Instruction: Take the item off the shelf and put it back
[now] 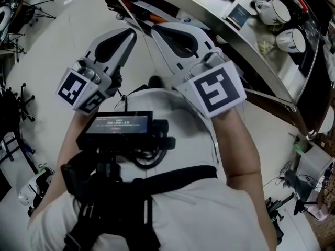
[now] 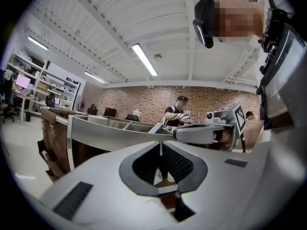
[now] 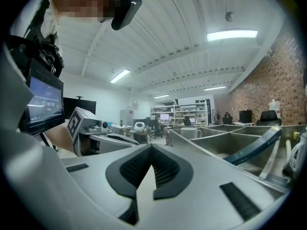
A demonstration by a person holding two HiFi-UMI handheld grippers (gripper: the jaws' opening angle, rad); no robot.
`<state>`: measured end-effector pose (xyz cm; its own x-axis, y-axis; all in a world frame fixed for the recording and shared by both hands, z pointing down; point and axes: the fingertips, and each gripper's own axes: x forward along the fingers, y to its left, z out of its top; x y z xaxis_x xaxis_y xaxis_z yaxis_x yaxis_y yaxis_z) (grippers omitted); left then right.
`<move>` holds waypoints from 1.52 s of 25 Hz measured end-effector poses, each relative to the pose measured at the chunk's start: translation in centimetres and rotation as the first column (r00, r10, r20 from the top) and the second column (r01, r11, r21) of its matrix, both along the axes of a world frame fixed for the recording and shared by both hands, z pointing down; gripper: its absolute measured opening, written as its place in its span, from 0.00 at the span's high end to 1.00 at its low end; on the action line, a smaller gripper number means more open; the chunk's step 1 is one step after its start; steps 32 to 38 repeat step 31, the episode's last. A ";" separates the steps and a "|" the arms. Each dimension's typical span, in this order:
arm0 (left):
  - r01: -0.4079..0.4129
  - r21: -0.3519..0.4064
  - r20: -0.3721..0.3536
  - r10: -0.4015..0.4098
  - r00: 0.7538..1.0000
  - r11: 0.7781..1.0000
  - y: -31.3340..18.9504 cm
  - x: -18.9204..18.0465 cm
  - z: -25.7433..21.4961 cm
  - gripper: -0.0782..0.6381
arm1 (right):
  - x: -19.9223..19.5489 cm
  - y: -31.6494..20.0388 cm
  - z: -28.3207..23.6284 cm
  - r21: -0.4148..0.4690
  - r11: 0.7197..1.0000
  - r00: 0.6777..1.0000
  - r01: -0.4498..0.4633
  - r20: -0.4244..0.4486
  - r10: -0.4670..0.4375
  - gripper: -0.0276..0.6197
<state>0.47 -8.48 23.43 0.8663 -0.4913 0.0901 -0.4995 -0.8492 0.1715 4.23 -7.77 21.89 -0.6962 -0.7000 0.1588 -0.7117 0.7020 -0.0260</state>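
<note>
Chest screen (image 1: 119,123) is glowing at lower centre; above it we are holding left tongs (image 1: 133,32) and right tongs (image 1: 155,29) clenched, empty. Nothing taken yet: white mug (image 1: 271,10) is sitting on the shelf (image 1: 264,64), upper right.

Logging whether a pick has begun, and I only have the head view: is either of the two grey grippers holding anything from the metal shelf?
Observer: No. Its own view shows the grey left gripper shut, with nothing between the jaws.
Operator: And the right one?
Observer: The grey right gripper is shut and empty too, as its view shows.
Operator: Anyone else nearby?
Observer: Yes. The left gripper view shows a person in a dark cap beyond the grey metal shelf, in front of a red brick wall.
</note>
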 end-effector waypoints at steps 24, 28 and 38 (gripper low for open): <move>-0.049 -0.006 0.030 0.049 0.998 0.999 0.8 2.2 0.8 0.86 | 2.3 0.0 1.0 -0.007 0.998 0.997 -0.067 0.033 0.067 0.96; -0.054 -0.009 0.033 0.054 0.998 0.999 0.5 2.3 1.1 0.86 | 2.1 0.1 1.3 -0.042 0.997 0.998 -0.060 0.025 0.061 0.96; -0.058 -0.007 0.034 0.058 0.998 0.998 0.3 2.5 1.1 0.86 | 2.1 0.0 1.3 -0.043 0.997 0.998 -0.060 0.026 0.062 0.96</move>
